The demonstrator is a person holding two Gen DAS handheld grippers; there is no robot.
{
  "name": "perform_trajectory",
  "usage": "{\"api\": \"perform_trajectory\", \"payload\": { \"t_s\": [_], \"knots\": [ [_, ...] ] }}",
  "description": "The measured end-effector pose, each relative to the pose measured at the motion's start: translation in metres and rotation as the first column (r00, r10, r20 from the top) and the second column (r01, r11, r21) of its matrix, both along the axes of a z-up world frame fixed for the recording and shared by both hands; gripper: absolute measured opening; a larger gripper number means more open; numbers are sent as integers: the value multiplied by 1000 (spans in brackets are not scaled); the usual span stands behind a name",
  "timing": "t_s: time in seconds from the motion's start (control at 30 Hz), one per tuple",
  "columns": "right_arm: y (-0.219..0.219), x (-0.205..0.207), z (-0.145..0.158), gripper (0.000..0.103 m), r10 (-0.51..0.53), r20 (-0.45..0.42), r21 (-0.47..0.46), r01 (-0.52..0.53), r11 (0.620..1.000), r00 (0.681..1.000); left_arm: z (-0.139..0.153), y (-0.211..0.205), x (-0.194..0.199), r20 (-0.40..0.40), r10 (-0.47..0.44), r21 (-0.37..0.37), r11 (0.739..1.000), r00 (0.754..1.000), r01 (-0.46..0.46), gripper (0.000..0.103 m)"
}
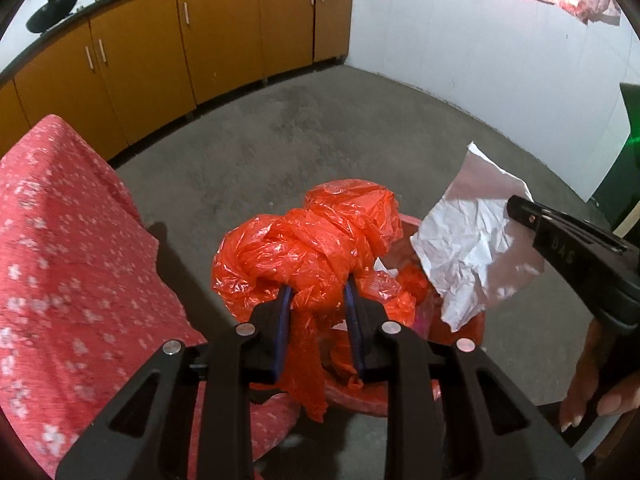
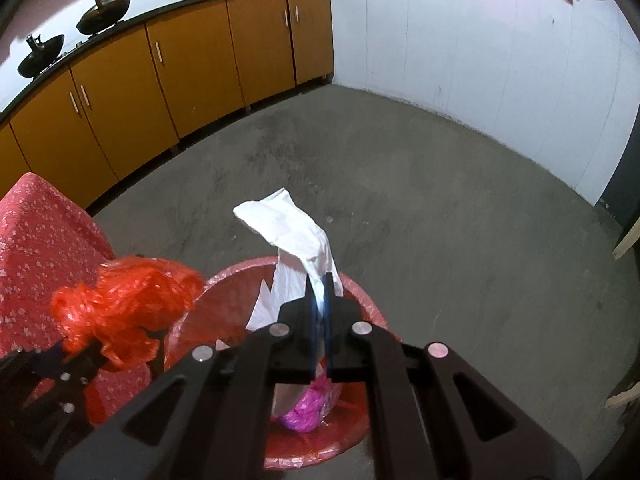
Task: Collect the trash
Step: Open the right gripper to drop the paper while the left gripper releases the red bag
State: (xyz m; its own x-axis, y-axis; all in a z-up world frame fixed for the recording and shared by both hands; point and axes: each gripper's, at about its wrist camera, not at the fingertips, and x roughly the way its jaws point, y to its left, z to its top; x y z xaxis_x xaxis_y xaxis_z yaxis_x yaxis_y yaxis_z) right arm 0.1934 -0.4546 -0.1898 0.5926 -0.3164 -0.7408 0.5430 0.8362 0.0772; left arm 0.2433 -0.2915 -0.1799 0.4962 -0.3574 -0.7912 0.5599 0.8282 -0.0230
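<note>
- The grey concrete floor [image 2: 460, 200] is taking up most of both views, with orange cabinets [image 2: 192, 64] running along the far wall and dark woks [image 2: 104, 8] sitting on the surface above them.
- A red cloth with white flowers [image 1: 60, 260] is draping over something to the left, just beside the bin.
- The red bin [image 2: 372, 308], lined with thin red plastic, is standing on the floor directly below both tools; something pink [image 2: 308, 408] is already lying in its bottom.
- The left tongs [image 1: 318, 300] are clenching a crumpled orange plastic bag [image 1: 316, 240], which is bulging up ahead of the fingertips while a loose tail is hanging down between the jaws. In the right wrist view this bag is hovering over the bin's left rim, not quite over the middle.
- The right tongs [image 2: 320, 292] are pinching a crumpled white paper sheet [image 2: 292, 232], jaws nearly together on its lower edge. Its long axis is running up and away from the fingertips, and the grip is sitting above the bin's opening.
- Judging by this, the right hand is the better placed: its paper is hanging straight over the bin, so letting go should drop it in, whereas the bag probably needs carrying a little rightward first. Being light, either piece may drift or catch on the rim.
</note>
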Motion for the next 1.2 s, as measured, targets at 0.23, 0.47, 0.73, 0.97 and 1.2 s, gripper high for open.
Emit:
{"api": "perform_trajectory", "payload": {
  "t_s": [0.23, 0.47, 0.73, 0.97, 1.2],
  "knots": [
    [6, 8, -5, 20, 23, -17, -1, -23, 1000, 1000, -17, -6, 11, -45, -10, 16, 1000, 999, 10, 26],
    [8, 5, -3, 25, 19, -1, -13, -19, 1000, 1000, -25, -9, 14, -48, -20, 21, 1000, 999, 21, 26],
    [5, -3, 10, 26, -12, 35, -59, 14, 998, 999, -32, -14, 13, -54, -32, 26, 999, 998, 33, 29],
    [4, -8, 16, 26, -18, 44, -72, 21, 997, 999, -28, -18, 10, -28, -58, 10, 998, 998, 58, 43],
    [3, -12, 23, 26, -26, 55, -81, 30, 996, 998, -16, -9, 13, -32, -45, -53, 998, 998, 44, 54]
  ]
}}
